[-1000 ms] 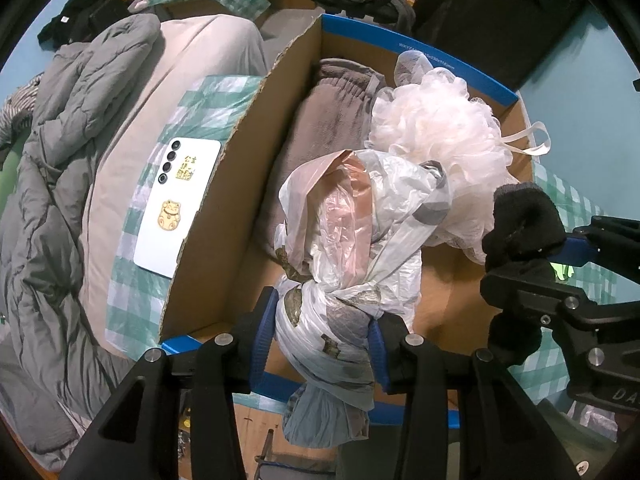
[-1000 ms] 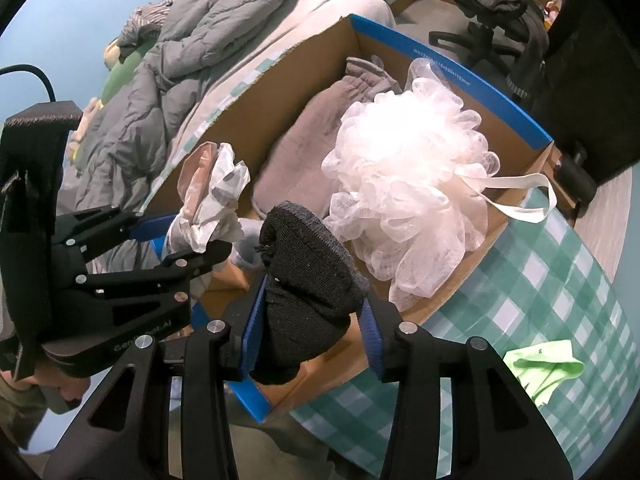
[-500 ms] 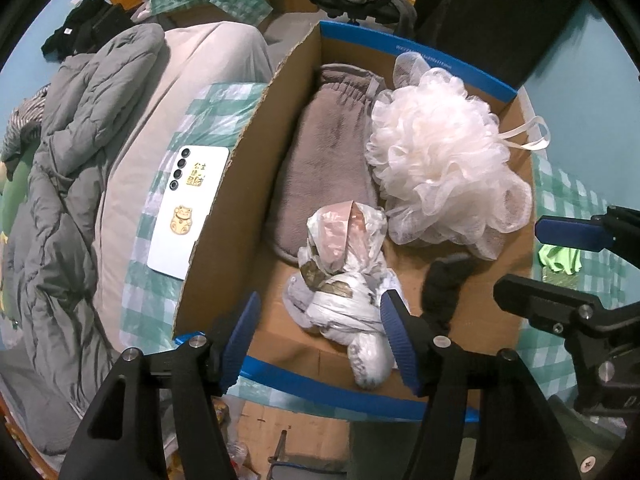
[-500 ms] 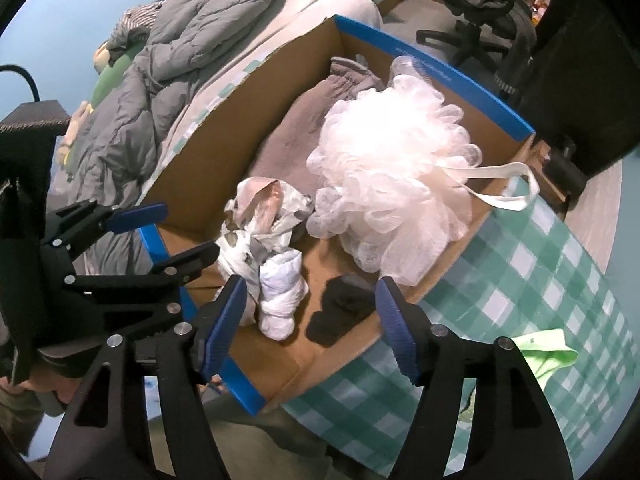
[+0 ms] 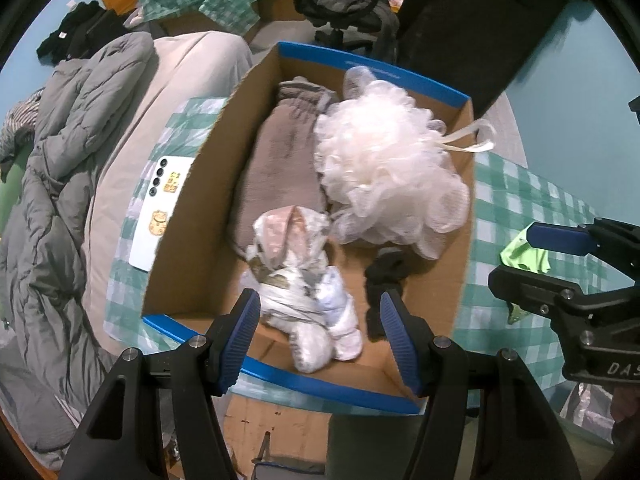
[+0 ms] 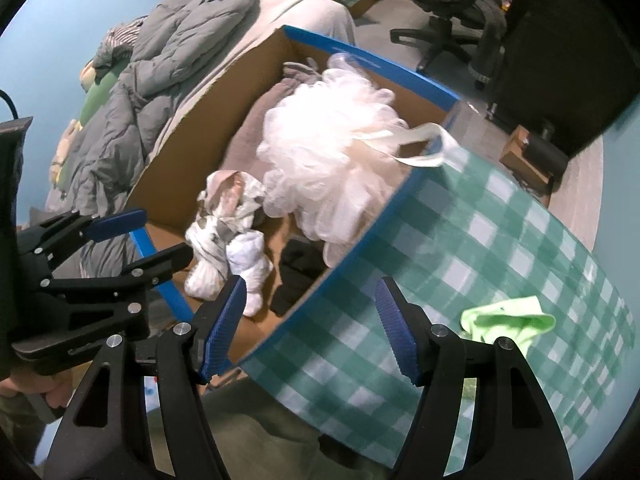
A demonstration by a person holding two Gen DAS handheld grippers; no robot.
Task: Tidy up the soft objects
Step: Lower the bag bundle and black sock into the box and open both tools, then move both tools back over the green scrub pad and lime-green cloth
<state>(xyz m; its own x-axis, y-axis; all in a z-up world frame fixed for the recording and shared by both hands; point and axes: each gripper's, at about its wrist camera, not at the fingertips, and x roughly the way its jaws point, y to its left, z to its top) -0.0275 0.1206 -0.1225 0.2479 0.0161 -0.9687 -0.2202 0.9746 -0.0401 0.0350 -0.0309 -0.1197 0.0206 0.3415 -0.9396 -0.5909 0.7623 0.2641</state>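
A cardboard box (image 5: 188, 208) with blue rims holds a brown fleece cloth (image 5: 280, 168), a white mesh bath pouf (image 5: 384, 168), a knotted bundle of plastic bags (image 5: 304, 280) and a black sock (image 5: 384, 276). My left gripper (image 5: 320, 336) is open and empty above the box's near rim. My right gripper (image 6: 310, 332) is open and empty over the box's right rim (image 6: 360, 248). The bundle (image 6: 228, 240), sock (image 6: 298, 272) and pouf (image 6: 332, 152) also show in the right wrist view. A light green cloth (image 6: 508, 320) lies on the checked tablecloth (image 6: 500, 240), right of the box.
A white phone (image 5: 158, 208) lies on the checked cloth left of the box. A grey quilt (image 5: 48, 200) covers the bed at left. An office chair (image 6: 444, 12) and a dark cabinet (image 5: 460, 20) stand behind the box. The right gripper shows at the right edge of the left wrist view (image 5: 560, 264).
Both grippers opened. The left dropped the bag bundle and the right dropped the black sock into the box. Both have drawn back, and the right has swung toward the green cloth.
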